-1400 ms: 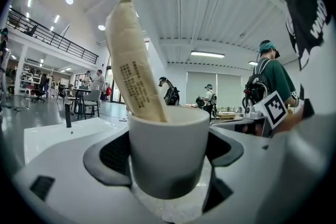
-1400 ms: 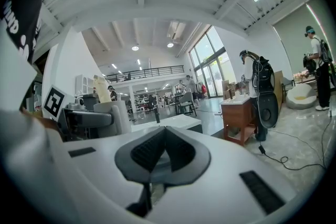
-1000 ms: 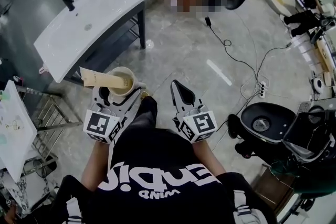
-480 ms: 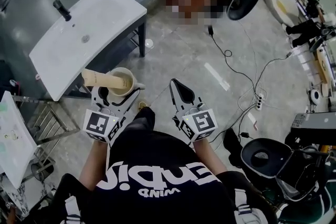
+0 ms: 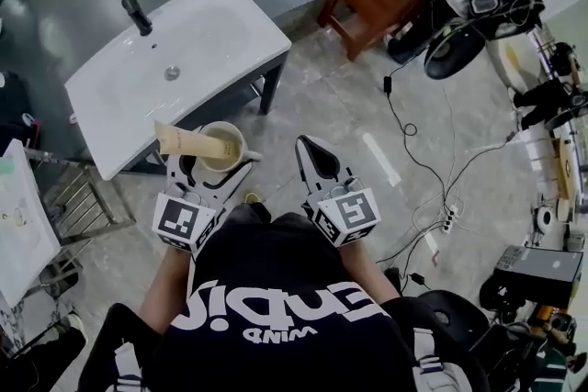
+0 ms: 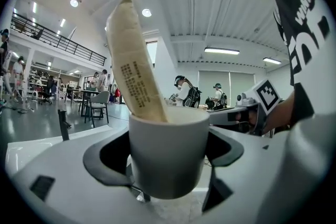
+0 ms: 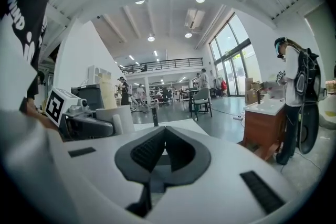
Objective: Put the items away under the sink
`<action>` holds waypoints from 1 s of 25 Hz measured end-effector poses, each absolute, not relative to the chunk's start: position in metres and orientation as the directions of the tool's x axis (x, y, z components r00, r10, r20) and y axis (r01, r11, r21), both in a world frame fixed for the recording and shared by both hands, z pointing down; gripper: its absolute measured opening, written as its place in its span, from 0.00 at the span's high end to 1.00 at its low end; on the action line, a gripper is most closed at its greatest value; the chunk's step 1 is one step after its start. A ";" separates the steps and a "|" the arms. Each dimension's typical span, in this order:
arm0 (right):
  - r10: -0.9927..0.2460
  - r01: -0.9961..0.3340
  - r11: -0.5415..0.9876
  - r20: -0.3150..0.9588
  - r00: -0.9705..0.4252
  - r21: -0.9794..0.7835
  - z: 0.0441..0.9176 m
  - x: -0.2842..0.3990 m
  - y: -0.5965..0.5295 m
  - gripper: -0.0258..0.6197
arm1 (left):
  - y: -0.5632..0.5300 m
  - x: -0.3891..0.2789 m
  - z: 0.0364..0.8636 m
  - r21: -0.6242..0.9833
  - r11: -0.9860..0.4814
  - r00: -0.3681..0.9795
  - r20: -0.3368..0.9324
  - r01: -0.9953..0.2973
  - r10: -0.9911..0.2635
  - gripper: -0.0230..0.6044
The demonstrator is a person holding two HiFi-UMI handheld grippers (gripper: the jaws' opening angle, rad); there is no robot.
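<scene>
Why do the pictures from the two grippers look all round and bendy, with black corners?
Left gripper view: a wide-angle lens curves the ceiling beams, leaves black corners, and makes the near cup look huge. Right gripper view: the same bulge, so the right hand-held gripper swells across the bottom. Head view: milder bending, no black corners.

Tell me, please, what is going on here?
A person holds a claw in each hand, standing beside a white sink. The left claw is shut on a white cup with a beige tube leaning in it. The right claw is shut and empty. The cup is not yet under the sink.
</scene>
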State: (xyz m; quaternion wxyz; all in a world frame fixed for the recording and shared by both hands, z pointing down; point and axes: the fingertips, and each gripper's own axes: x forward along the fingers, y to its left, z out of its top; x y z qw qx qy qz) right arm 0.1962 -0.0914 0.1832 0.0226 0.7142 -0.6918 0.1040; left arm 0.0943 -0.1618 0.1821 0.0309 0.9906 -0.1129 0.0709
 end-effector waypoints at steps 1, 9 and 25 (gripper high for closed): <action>-0.983 -0.993 -0.026 0.182 0.006 -0.111 0.183 0.196 -0.099 0.93 | -0.167 0.093 0.182 0.047 -0.970 0.962 0.150 -0.238 -0.229 0.25; -0.971 -0.983 0.148 0.172 -0.166 -0.112 0.177 0.193 -0.146 0.93 | -0.183 0.092 0.177 0.019 -0.942 0.930 0.163 -0.335 -0.328 0.25; -0.865 -0.875 0.459 0.145 -0.480 -0.157 0.188 0.214 -0.160 0.93 | -0.163 0.102 0.172 0.012 -0.753 0.746 0.145 -0.658 -0.650 0.25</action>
